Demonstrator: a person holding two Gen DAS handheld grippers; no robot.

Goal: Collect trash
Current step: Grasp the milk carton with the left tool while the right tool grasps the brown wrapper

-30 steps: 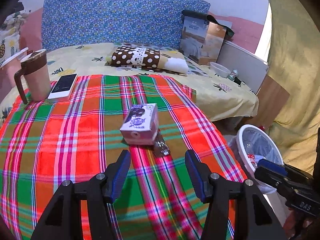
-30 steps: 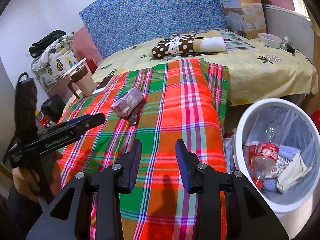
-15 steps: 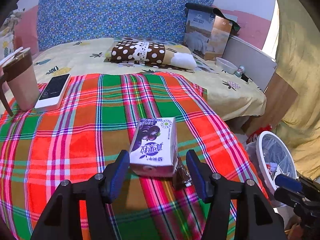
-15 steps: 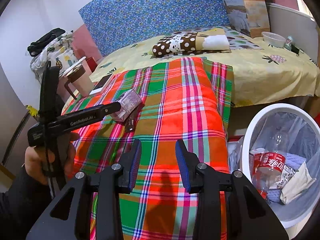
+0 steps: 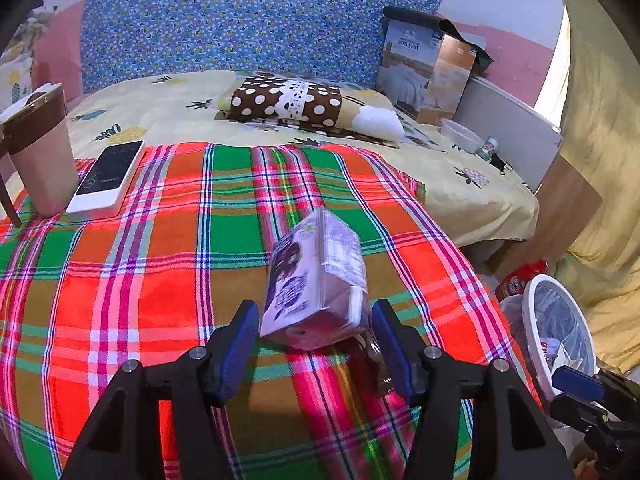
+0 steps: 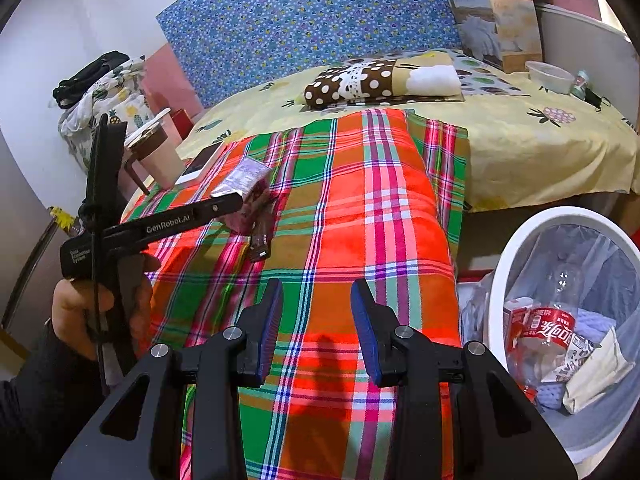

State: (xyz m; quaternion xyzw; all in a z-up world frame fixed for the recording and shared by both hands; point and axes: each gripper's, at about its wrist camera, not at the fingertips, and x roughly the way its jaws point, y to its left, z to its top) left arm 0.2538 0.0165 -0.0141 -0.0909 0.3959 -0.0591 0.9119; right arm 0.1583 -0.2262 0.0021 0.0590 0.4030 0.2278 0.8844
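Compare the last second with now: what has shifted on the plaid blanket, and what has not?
The left tongs advanced over the plaid blanket to the purple drink carton, which now sits between their pads, tipped up on edge instead of lying flat; a firm grip is not yet clear. The dark wrapper beside it, the phone, mug, bin and the empty right tongs stayed put.

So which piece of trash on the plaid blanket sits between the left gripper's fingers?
The purple-and-white drink carton sits tilted between the open left gripper; the dark wrapper lies flat beside it, by the right finger.
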